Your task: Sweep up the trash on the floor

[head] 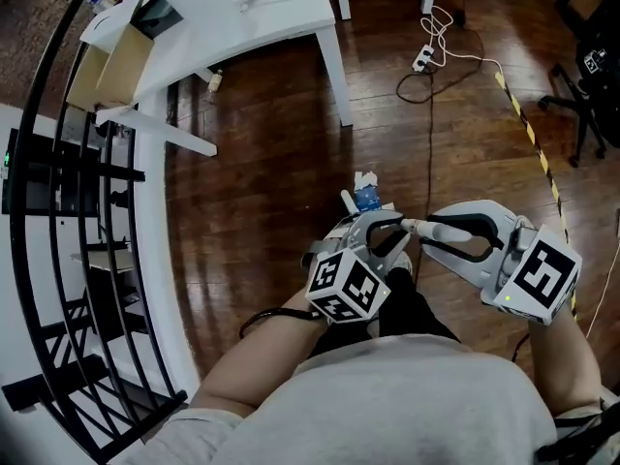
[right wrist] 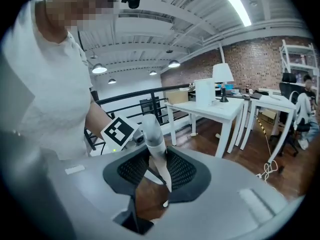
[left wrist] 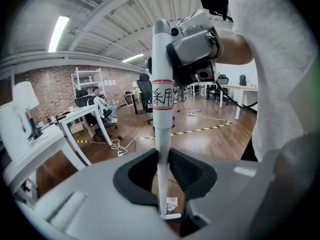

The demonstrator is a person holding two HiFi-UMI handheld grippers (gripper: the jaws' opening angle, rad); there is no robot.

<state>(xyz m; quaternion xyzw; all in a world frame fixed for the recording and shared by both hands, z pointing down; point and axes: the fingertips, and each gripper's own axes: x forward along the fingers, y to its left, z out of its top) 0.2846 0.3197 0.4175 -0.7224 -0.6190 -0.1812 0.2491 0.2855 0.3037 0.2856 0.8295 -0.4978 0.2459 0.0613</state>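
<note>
A crumpled blue-and-white wrapper (head: pixel 366 194) lies on the dark wood floor just ahead of my grippers. My left gripper (head: pixel 378 235) is shut on an upright white pole (left wrist: pixel 161 114) with a red-striped label. The pole runs down between its jaws to a white foot beside a scrap of trash (left wrist: pixel 171 203). My right gripper (head: pixel 441 235) is shut on a tapered grey-white handle (right wrist: pixel 156 154), close to the right of the left one. I cannot tell whether handle and pole are one tool. The pole's lower end is hidden in the head view.
A white desk (head: pixel 252 17) stands ahead, with a cardboard box (head: pixel 102 66) at its left. A black railing (head: pixel 58 211) curves along the left. A power strip with cable (head: pixel 423 61), yellow-black floor tape (head: pixel 528 129) and an office chair (head: pixel 591 95) lie to the right.
</note>
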